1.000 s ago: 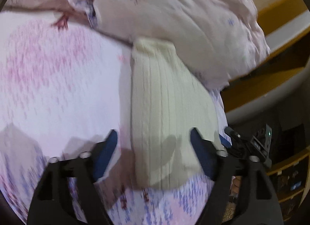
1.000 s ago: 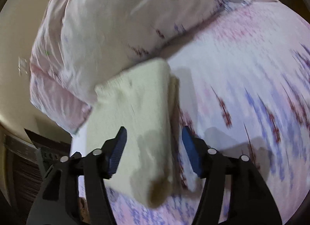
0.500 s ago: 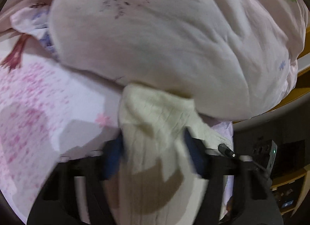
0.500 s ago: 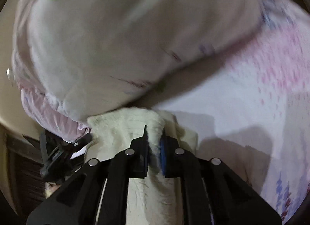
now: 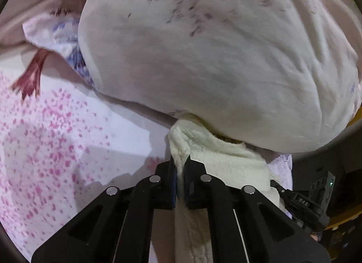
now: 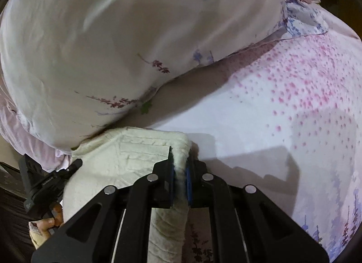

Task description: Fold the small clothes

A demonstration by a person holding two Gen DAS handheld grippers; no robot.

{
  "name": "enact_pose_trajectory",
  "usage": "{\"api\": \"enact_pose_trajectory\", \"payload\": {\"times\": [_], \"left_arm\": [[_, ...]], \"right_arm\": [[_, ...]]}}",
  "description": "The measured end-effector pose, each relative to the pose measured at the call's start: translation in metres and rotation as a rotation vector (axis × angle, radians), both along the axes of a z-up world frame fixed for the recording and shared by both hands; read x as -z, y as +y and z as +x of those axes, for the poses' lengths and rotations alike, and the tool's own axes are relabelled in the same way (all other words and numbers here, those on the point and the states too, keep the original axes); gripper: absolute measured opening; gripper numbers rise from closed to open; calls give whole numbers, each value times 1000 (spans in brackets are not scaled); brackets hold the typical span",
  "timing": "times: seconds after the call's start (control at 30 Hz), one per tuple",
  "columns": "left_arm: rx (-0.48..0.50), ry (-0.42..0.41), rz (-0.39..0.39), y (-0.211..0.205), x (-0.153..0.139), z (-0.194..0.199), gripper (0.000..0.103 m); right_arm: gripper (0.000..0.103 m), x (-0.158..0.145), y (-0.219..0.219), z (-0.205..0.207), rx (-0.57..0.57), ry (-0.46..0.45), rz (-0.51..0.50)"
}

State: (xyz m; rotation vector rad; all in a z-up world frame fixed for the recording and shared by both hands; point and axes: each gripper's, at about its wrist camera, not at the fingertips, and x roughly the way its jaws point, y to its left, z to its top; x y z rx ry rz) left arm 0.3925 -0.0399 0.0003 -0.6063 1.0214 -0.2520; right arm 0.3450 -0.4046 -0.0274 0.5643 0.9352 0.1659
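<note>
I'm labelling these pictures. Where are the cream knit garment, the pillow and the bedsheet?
cream knit garment [image 6: 144,156]: right wrist view, cable-knit face.
pillow [image 5: 215,64]: left wrist view, bulging front.
bedsheet [image 6: 282,109]: right wrist view, pink-speckled area.

place: home bedroom — floral bedsheet [image 5: 67,127] | plump pillow [image 5: 215,59] on it
</note>
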Motion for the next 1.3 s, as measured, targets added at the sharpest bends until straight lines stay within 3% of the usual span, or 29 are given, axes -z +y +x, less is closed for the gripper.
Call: {"api": "enact_pose_trajectory", "payload": {"times": [0.1,0.17,0.2,0.23,0.3,0.5,0.57,0.7,0.83,0.9,1.03,1.07,1.2,1.27,1.3], "left_arm": [[32,-30,-22,3,-10,-12,5],[48,-43,-37,6,-17,-24,8],[56,-53,-56,11,-22,-34,19],[59,-58,-64,20,-24,-44,44],[53,-81,-65,29,-30,-66,65],[159,-72,-76,20,-28,-120,65],[191,-61,-56,8,-23,-132,65],[209,-59,-6,-1,-15,-139,65],[219,-87,68,-11,-12,-146,65],[214,-91,81,-7,-13,-146,65],[215,-69,33,1,-17,-153,65],[220,-62,23,-1,-17,-157,65],[248,-49,19,1,-12,-176,65],[254,-53,33,-3,-10,-182,65],[262,-64,57,-6,-10,-185,64]], "right_arm": [[24,-10,5,-7,-10,-19,-6],[41,-17,1,-21,-16,-39,30],[43,-19,-2,-29,-22,-52,57],[45,-21,-5,-40,-28,-64,82],[45,-21,-8,-58,-43,-71,111],[43,-7,5,-87,-98,-52,161],[20,-3,14,-88,-110,-51,150],[7,-7,20,-94,-50,-90,100],[6,11,-5,-94,20,-30,133],[9,11,-5,-99,20,-42,138],[40,0,-4,-120,-13,-69,201],[41,-1,-4,-129,-29,-80,224],[41,2,-5,-154,-69,-94,219],[12,6,8,-159,-74,-87,169],[12,9,10,-160,-73,-83,146]]}}
